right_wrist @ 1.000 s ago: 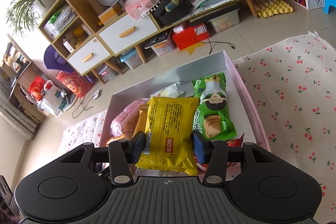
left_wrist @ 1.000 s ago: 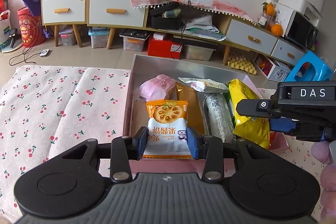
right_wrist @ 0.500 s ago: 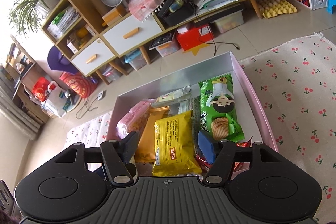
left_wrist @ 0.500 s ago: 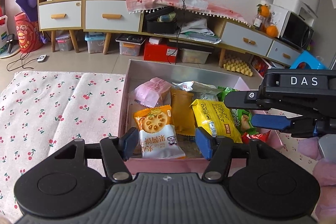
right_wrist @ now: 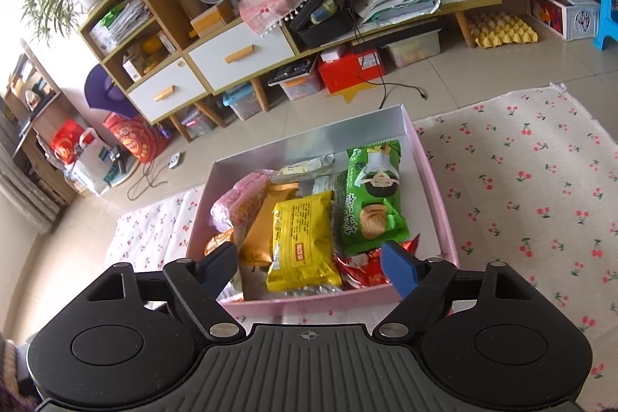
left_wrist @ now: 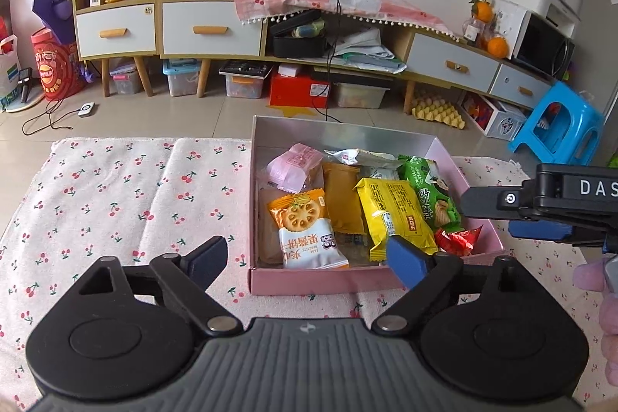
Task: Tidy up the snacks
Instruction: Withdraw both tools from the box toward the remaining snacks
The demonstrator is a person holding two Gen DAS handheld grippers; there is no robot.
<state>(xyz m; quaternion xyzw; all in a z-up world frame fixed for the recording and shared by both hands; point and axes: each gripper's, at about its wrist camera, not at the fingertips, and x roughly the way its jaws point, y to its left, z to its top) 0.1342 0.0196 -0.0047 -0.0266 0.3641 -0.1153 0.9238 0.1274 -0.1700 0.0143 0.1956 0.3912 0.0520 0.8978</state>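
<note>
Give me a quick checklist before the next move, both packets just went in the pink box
1. Left gripper clear of the biscuit packet: ok, jaws opening, pads off it.
2. Right gripper clear of the yellow packet: ok, jaws opening, nothing pinched.
3. Both packets inside the pink box: ok, lying flat among the other snacks.
4. Green chip packet inside the box: ok.
5. Snacks left out on the cherry cloth: cannot tell; none shows in either view, but the grippers hide the near part.
6. Grippers clear of each other: ok, apart in the left wrist view.
</note>
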